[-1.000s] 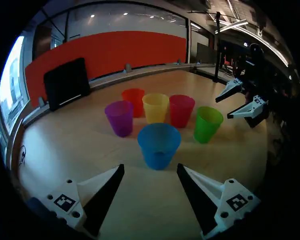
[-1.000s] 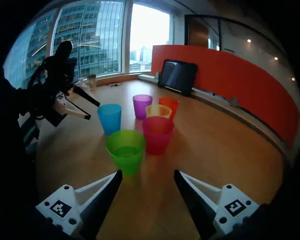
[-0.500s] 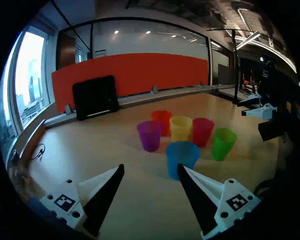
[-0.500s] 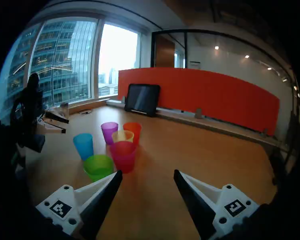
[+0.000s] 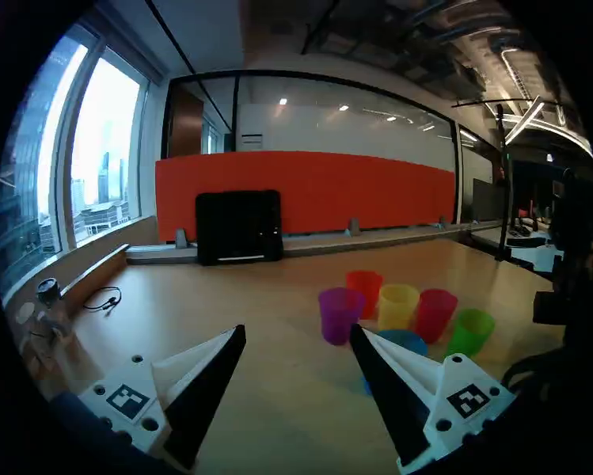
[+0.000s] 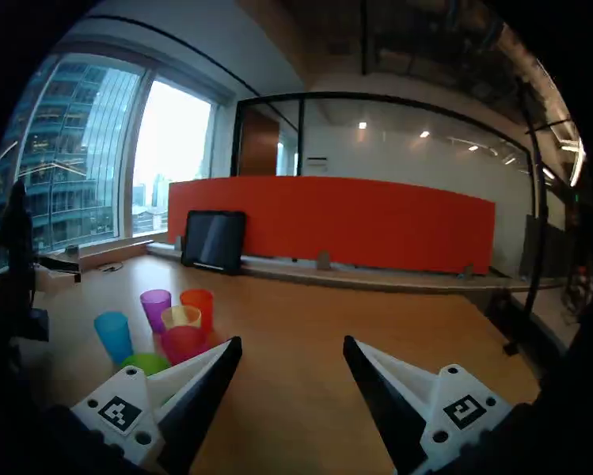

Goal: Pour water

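Observation:
Six plastic cups stand in a tight cluster on the wooden table (image 5: 217, 317). In the left gripper view they are low on the right: purple (image 5: 340, 314), orange (image 5: 364, 283), yellow (image 5: 397, 305), red (image 5: 435, 313) and green (image 5: 469, 331). The blue cup (image 5: 407, 342) is half hidden behind my right finger. My left gripper (image 5: 296, 327) is open and holds nothing, well short of the cups. In the right gripper view the cups sit low on the left: blue (image 6: 114, 334), purple (image 6: 155, 307), orange (image 6: 197, 305), yellow (image 6: 181, 318), red (image 6: 184, 342) and green (image 6: 144, 364). The right gripper (image 6: 292, 340) is open, with nothing between its fingers.
A black screen (image 5: 239, 226) leans against the orange wall panel (image 5: 336, 190) at the table's far edge, also seen as the screen (image 6: 213, 240). A cable (image 5: 102, 299) and small items (image 5: 47, 293) lie near the windows on the left.
Both grippers have drawn back from the cups and tilted upward. The cups look smaller, lower right in the left gripper view and lower left in the right one. Both stay open.

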{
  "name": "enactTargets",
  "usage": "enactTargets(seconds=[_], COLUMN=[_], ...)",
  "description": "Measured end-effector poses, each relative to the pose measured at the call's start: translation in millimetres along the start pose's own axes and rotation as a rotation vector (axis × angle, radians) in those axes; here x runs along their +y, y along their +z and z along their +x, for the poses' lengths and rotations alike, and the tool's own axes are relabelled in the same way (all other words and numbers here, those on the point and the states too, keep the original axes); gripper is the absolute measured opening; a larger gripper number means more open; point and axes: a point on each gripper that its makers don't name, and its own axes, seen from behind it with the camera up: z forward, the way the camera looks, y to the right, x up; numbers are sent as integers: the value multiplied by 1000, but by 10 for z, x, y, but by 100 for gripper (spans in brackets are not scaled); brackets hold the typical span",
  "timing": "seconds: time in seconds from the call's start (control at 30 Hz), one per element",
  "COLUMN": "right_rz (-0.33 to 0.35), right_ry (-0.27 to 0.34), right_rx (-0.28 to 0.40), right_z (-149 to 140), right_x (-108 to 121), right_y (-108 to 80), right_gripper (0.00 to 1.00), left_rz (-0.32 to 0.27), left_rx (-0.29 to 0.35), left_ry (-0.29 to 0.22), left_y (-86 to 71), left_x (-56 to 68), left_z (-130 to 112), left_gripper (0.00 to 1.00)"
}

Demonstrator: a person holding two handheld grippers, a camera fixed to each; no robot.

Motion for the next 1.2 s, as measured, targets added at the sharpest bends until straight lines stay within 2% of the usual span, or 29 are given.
enactTargets(seconds=[0.2,0.6,0.9,1.2], right_rz=[-107,-255,-299,-302], right_ry=[24,21,32,52], right_rx=[64,193,202,191], right_z=[134,429,407,335], right_x=[154,244,300,303], right_y=[-12,-118,-171,-157], right_gripper=[100,99,99,99], left_rz=[74,153,204,214], left_rx=[73,194,242,254], left_ry=[20,5,38,48], left_y=[-3,-2,-4,61], left_x=[-114,-149,-186,-112], left_z=[152,367,413,353], left_gripper=[98,98,98,98])
